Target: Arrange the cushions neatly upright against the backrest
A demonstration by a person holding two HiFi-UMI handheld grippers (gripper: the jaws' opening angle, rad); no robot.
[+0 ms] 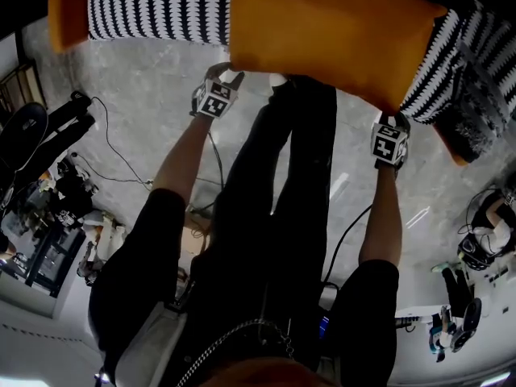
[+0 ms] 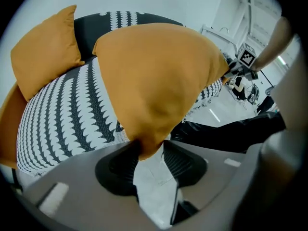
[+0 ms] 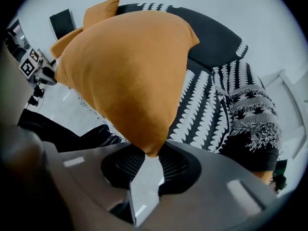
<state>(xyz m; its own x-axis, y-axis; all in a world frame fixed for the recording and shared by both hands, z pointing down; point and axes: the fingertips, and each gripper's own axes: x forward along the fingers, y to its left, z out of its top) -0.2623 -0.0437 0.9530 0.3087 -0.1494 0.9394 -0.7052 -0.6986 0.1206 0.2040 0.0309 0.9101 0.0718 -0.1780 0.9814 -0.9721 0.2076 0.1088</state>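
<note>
A big orange cushion hangs over the black-and-white patterned sofa seat, held by two lower corners. My left gripper is shut on one corner, the fabric pinched between its ribbed pads. At the other corner my right gripper pinches the cushion the same way. In the head view the left gripper and right gripper sit at the cushion's lower edge. A second orange cushion leans upright against the dark backrest.
A fringed patterned throw lies on the sofa's right end. The person's black-clad legs stand before the sofa on grey marble floor. A tripod and cables lie at the left, headphones and gear at the right.
</note>
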